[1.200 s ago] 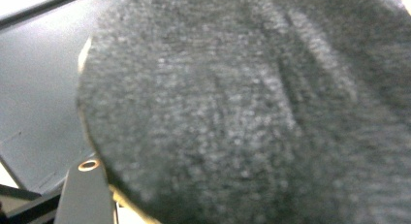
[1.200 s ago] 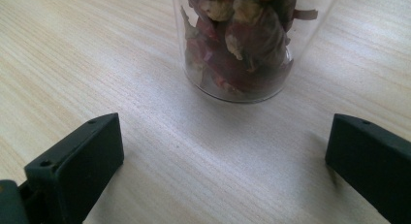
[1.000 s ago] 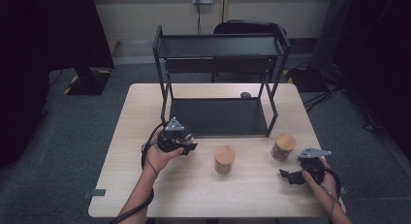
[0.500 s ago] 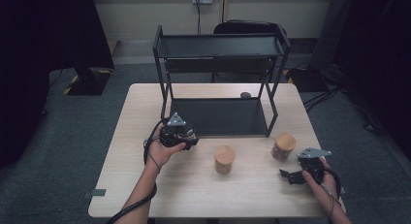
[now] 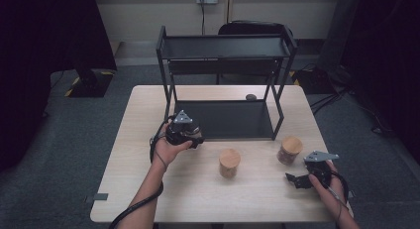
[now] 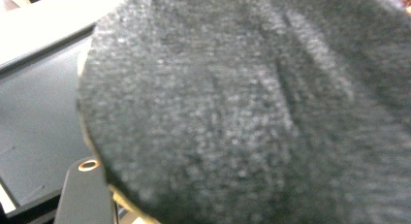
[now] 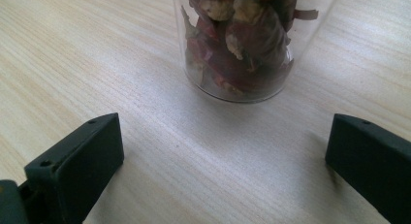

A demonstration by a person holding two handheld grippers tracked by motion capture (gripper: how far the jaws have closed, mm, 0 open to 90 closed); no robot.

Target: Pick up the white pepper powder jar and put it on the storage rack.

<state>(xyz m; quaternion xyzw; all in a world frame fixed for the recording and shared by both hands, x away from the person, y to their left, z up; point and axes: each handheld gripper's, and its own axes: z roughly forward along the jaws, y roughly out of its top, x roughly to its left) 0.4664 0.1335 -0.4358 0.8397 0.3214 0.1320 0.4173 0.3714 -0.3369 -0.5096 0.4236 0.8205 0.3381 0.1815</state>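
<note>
My right tongs (image 7: 223, 156) stand apart; the jar (image 7: 242, 44) stands upright just beyond them. Left tongs (image 5: 184, 134) together.

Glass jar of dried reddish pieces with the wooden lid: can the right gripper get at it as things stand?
Probably yes. The right gripper is open, the glass jar of dried reddish pieces stands just ahead, and bare light wooden table lies between.
</note>
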